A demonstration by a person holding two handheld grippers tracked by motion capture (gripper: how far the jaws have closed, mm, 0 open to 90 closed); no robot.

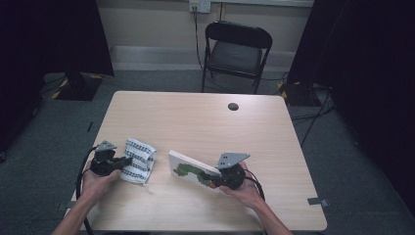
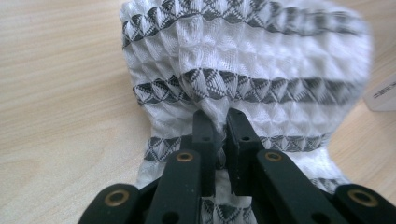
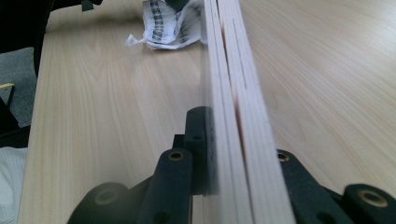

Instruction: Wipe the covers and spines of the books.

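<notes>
White waffle-weave cloth (image 1: 138, 160) with bands of grey triangles lies bunched on the counter (image 1: 195, 117), just to the left of the board book (image 1: 192, 169), and the left gripper (image 1: 123, 162) has a fold of it pinched between its jaws; the left gripper view shows the two black jaws drawn close with the cloth (image 2: 243, 70) puckered up between them. The right gripper (image 1: 213, 179) grips the book from its near right end, jaws clamped on the stacked pale page edges (image 3: 233, 93) that run away from the camera in the right gripper view.

By my reading, the step in hand is steadying the book while the cloth is brought over to wipe it. The next move calls for carrying the pinched cloth rightward onto the cover, with the right grip firm enough that the book does not twist.

The book rests tilted, its illustrated green-and-red cover facing up and toward the person. Its long axis runs from the right gripper up and leftward, so its free end points at the cloth.
</notes>
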